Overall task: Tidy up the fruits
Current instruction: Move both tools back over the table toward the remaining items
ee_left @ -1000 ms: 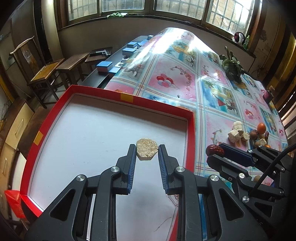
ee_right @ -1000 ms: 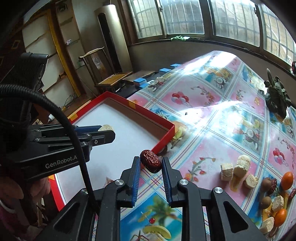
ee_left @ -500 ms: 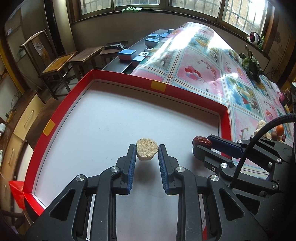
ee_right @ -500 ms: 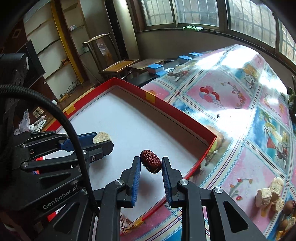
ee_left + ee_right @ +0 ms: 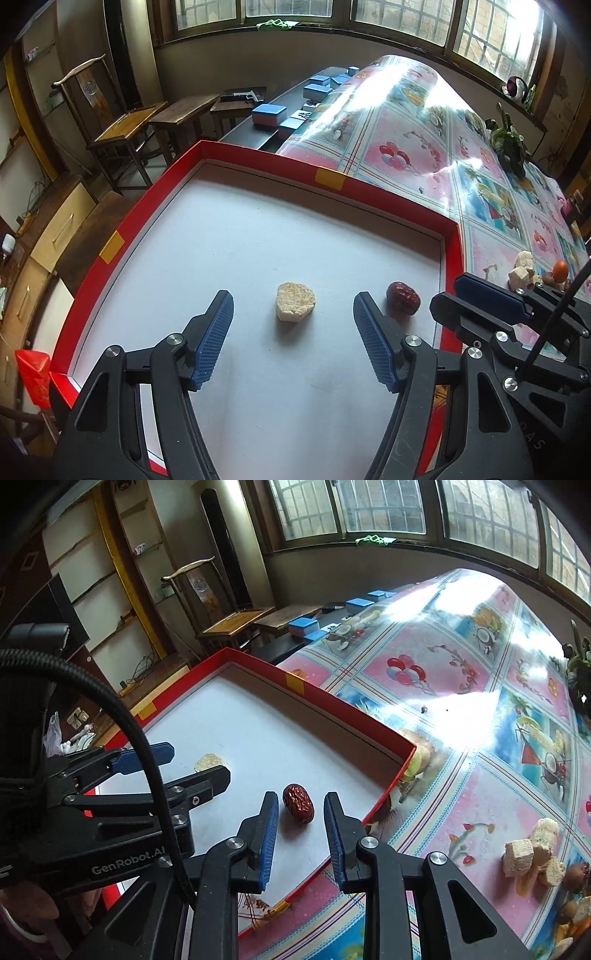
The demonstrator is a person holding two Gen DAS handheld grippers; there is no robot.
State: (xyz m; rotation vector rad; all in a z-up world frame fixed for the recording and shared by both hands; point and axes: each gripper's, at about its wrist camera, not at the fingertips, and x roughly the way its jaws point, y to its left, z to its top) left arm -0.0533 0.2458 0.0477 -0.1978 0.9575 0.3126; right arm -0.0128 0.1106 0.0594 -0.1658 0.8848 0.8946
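Both grippers, left (image 5: 291,321) and right (image 5: 300,806), have released: wrinkled oval red date (image 5: 298,803) lies lengthwise, perhaps slightly angled, beside rough beige hexagonal cake (image 5: 295,301) in white-floored red tray (image 5: 373,192).

My left wrist camera looks down along its tongs (image 5: 293,343), close over the red tray (image 5: 452,251), toward the windows. My right wrist camera sits just to the right, angled left across the same tray (image 5: 347,705). Both share the tray floor, the red date (image 5: 403,298) (image 5: 298,803) and the desk (image 5: 406,155) (image 5: 461,686).
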